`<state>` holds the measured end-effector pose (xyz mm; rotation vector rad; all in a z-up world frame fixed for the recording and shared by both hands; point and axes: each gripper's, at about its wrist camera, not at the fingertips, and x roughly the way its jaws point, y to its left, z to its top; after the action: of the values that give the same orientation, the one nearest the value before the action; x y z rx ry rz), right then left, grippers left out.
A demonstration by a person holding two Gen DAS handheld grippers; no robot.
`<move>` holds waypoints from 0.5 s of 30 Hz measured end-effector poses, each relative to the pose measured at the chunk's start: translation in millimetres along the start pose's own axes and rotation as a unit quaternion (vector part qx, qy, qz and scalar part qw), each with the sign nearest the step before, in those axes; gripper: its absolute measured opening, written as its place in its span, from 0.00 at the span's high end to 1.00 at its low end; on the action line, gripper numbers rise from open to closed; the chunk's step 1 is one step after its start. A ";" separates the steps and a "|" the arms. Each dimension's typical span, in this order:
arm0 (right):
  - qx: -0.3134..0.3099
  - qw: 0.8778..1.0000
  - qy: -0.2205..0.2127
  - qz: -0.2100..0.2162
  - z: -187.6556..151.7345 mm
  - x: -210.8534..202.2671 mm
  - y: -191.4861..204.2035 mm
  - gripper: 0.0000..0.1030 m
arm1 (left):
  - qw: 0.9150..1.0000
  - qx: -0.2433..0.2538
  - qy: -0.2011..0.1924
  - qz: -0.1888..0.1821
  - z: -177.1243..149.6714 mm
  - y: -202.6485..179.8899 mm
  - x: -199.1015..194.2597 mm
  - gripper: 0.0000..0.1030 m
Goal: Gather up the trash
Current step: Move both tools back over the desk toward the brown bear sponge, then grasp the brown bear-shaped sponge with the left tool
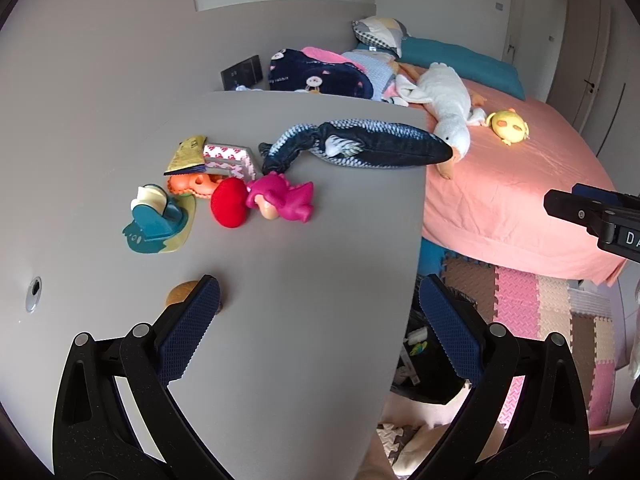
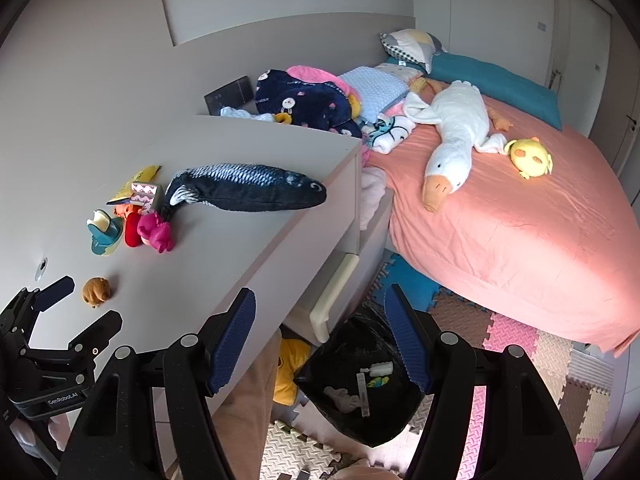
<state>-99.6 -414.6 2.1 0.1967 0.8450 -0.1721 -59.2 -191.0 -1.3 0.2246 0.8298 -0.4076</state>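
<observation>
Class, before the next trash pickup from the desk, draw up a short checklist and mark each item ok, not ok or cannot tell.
1. Left hand-held gripper open and empty: ok.
2. Right hand-held gripper open and empty: ok.
3. Black trash bag open on the floor beside the desk: ok.
4. Bag has room left, only a few scraps inside: ok.
5. Yellow wrapper reachable without knocking the toys: cannot tell.
6. Plush fish fully on the desk: not ok, its head overhangs the edge.

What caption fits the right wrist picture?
Open right gripper above black trash bag, beside desk with fish toy.
</observation>
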 end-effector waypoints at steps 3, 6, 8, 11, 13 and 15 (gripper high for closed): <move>-0.011 1.000 0.006 0.009 3.2 9.1 14.6 0.34 | 1.000 -0.014 0.006 0.011 -2.4 17.6 4.5 0.06; -0.021 1.000 0.015 0.014 6.1 20.1 28.7 0.34 | 0.999 -0.025 0.013 0.021 -5.9 32.4 9.4 0.06; -0.026 0.999 0.019 0.019 8.4 26.8 37.3 0.34 | 0.999 -0.029 0.017 0.027 -9.0 41.6 12.6 0.06; -0.032 0.999 0.022 0.032 11.0 35.7 49.2 0.34 | 0.998 -0.034 0.023 0.037 -11.9 54.6 18.4 0.06; -0.036 0.998 0.023 0.043 12.5 40.9 57.7 0.34 | 0.998 -0.040 0.028 0.041 -14.2 62.6 22.7 0.06; -0.041 0.997 0.021 0.055 14.1 45.3 66.0 0.34 | 0.997 -0.048 0.034 0.042 -16.7 70.8 27.0 0.06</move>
<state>-44.8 -357.4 -16.1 0.1703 0.8788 -0.0303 -23.3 -128.5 -30.1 0.1831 0.9009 -0.2816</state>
